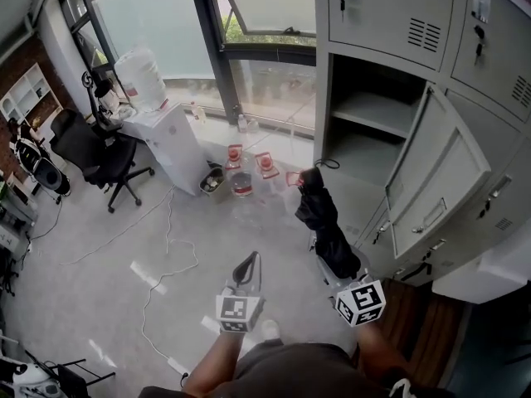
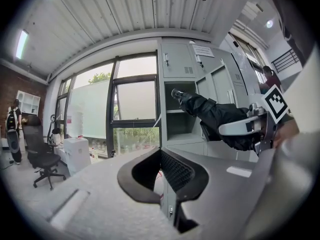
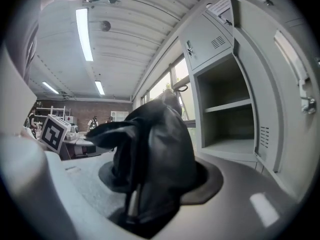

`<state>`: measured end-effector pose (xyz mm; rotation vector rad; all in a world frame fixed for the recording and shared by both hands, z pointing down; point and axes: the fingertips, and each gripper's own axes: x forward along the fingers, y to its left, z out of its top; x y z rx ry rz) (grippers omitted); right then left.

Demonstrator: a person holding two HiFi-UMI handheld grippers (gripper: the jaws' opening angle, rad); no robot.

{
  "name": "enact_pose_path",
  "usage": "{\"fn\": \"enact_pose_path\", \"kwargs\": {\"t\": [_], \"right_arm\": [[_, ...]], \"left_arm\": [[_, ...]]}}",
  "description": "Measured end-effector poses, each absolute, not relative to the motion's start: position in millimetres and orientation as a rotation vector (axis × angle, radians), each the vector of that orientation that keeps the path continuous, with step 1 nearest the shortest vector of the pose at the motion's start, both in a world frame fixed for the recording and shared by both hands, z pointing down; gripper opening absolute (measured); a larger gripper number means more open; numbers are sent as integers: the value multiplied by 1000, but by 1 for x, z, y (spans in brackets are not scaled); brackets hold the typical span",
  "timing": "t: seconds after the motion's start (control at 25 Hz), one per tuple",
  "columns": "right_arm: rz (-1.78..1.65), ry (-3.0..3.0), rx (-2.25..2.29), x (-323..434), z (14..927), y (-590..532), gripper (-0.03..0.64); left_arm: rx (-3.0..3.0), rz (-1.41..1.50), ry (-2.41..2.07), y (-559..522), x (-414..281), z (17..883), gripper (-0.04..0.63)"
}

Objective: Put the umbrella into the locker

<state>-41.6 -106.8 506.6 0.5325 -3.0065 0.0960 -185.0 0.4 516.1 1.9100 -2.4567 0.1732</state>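
A black folded umbrella [image 1: 319, 210] sticks forward and up from my right gripper [image 1: 325, 259], whose jaws are shut on its lower part. In the right gripper view the umbrella [image 3: 155, 139] fills the middle between the pads of the right gripper [image 3: 160, 179]. Its tip points toward the grey locker's open compartment [image 1: 365, 152], which has one shelf and its door [image 1: 436, 181] swung out to the right. The compartment [image 3: 227, 129] lies ahead and to the right. My left gripper [image 1: 255, 257] hangs to the left of the umbrella, tips together, holding nothing. Its view shows the left gripper [image 2: 160, 151] and the umbrella [image 2: 215, 116].
A water dispenser [image 1: 166, 135] and a black office chair [image 1: 95, 152] stand at the left by the window. Red-capped containers [image 1: 245, 168] and a small bin sit on the floor below the window. Cables [image 1: 166, 255] trail across the floor. A person [image 2: 12, 134] stands far left.
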Motion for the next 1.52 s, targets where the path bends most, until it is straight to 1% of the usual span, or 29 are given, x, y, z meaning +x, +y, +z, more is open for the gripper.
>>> {"fn": "enact_pose_path", "kwargs": {"t": [0.32, 0.56, 1.0, 1.52], "right_arm": [[51, -2968, 643, -78, 508, -120, 232], [41, -2942, 730, -87, 506, -122, 232], [64, -2837, 915, -76, 514, -149, 232], [167, -2769, 987, -64, 546, -238, 232]], "left_arm": [[2014, 149, -2378, -22, -222, 516, 5], [2158, 141, -2287, -36, -224, 511, 5], [2276, 114, -2140, -74, -221, 519, 5], [2323, 128, -2095, -182, -216, 520, 5]]}}
